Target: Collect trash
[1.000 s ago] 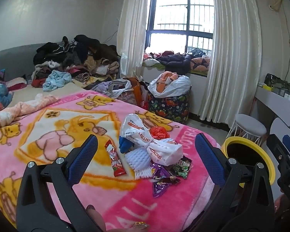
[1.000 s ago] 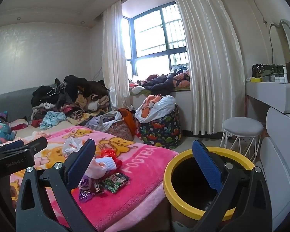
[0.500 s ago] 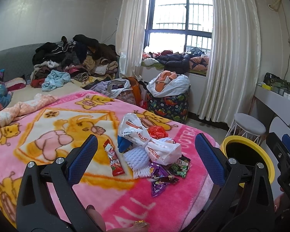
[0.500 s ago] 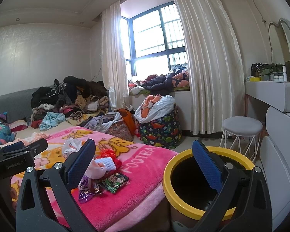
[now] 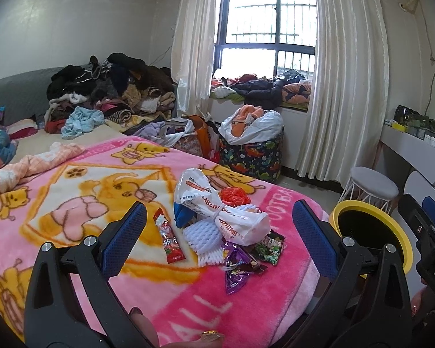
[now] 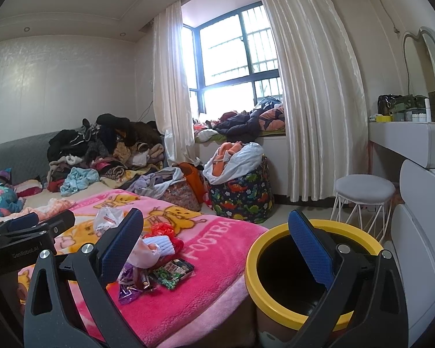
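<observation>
A heap of trash lies on the pink blanket [image 5: 72, 203]: a knotted white plastic bag [image 5: 217, 208], a red snack wrapper [image 5: 168, 239], white foam netting [image 5: 204, 239], a purple wrapper [image 5: 236, 266], a green packet [image 5: 269, 246] and a red bag [image 5: 235, 195]. My left gripper [image 5: 217, 232] hovers open just short of the heap, nothing between its fingers. The yellow-rimmed bin [image 6: 310, 269] stands by the bed's corner. My right gripper [image 6: 216, 249] is open and empty above the bin's near rim, with the green packet [image 6: 172, 272] and purple wrapper [image 6: 129, 285] at its left.
Piled clothes [image 5: 110, 95] cover the bed's far end. A dinosaur-print hamper [image 5: 250, 150], a white stool [image 6: 362, 200] and a white dresser [image 6: 426, 203] stand beyond the bin. The left gripper's body [image 6: 26, 237] shows at the left of the right wrist view.
The left view has shifted slightly; the trash heap sits a little lower and more left in frame. The right gripper has barely moved. Both stay open.
</observation>
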